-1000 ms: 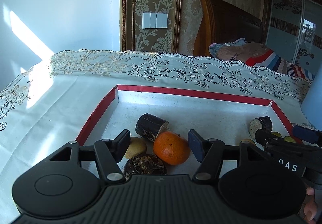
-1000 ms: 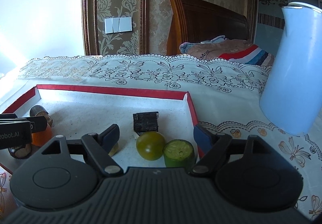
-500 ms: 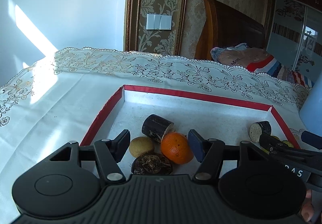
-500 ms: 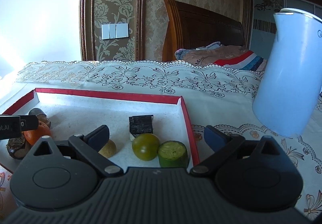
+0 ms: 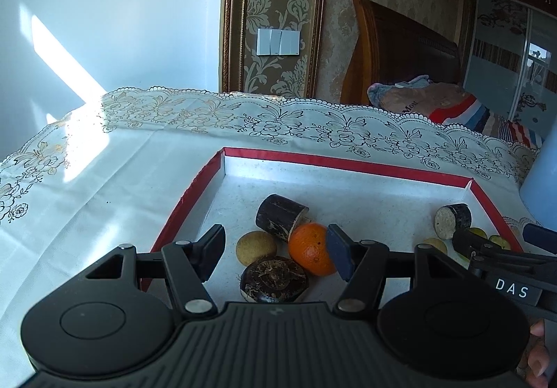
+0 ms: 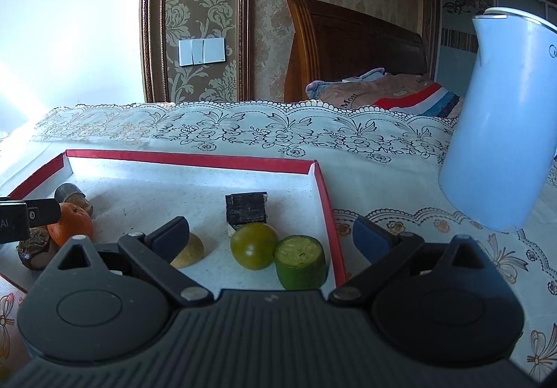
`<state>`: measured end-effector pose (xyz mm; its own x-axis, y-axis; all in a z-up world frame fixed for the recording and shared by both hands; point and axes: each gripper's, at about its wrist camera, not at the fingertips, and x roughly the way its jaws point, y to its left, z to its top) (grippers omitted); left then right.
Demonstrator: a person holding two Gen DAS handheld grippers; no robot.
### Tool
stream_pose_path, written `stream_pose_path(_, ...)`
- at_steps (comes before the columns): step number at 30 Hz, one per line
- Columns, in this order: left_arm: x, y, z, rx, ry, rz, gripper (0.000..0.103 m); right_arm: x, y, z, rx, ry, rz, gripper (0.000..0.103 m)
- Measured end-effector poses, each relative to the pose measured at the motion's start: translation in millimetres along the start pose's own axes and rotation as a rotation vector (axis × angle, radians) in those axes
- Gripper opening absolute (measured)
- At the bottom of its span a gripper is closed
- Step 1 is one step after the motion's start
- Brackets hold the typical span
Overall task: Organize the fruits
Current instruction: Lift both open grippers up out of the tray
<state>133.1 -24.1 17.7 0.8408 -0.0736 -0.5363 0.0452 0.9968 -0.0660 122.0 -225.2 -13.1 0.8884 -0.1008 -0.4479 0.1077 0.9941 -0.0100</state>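
Observation:
A red-rimmed tray (image 5: 348,163) with a white floor holds the fruits. In the left wrist view an orange (image 5: 308,248), a yellowish round fruit (image 5: 256,247), a dark brown round fruit (image 5: 273,283) and a dark cut stalk piece (image 5: 280,221) are bunched together. My left gripper (image 5: 276,254) stands open over them; its right pad is beside the orange and its left pad is free. In the right wrist view my right gripper (image 6: 271,236) is wide open above a green tomato (image 6: 254,250) and a cut green piece (image 6: 301,266), gripping neither.
A pale blue kettle (image 6: 504,126) stands on the lace tablecloth (image 6: 383,179) right of the tray (image 6: 191,156). A second dark stalk piece (image 6: 246,210) and a yellowish fruit (image 6: 189,250) lie near the tomato. Beyond the table are a bed headboard and wall.
The right gripper's jaws have spread much wider around the green tomato and the cut green piece. The left view has shifted only slightly, and its jaws are the same width.

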Motion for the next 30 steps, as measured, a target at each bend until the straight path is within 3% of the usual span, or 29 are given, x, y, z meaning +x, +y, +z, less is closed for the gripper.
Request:
stream_pose_path(8,-12.7,10.6,-4.9,-0.037,0.0,-0.01,0.063,-6.5,1.9,-3.5,-0.01,-0.005,0.021,0.1)
stream_pose_path(18,-11.9,11.0,-9.0,-0.015,0.018,0.015,0.063,-16.1,4.1,-7.4,-0.025,0.006,0.041,0.101)
stream_pose_path(27,-30.6,17.4,-22.2,-0.015,0.019,-0.006,0.064,-30.0,6.9,-13.8,-0.04,0.005,0.066,0.103)
stream_pose_path(30,-34.6,14.5,-24.9,0.005,0.004,0.005,0.07,-33.9,7.4,-15.8,-0.045,0.005,0.071,0.103)
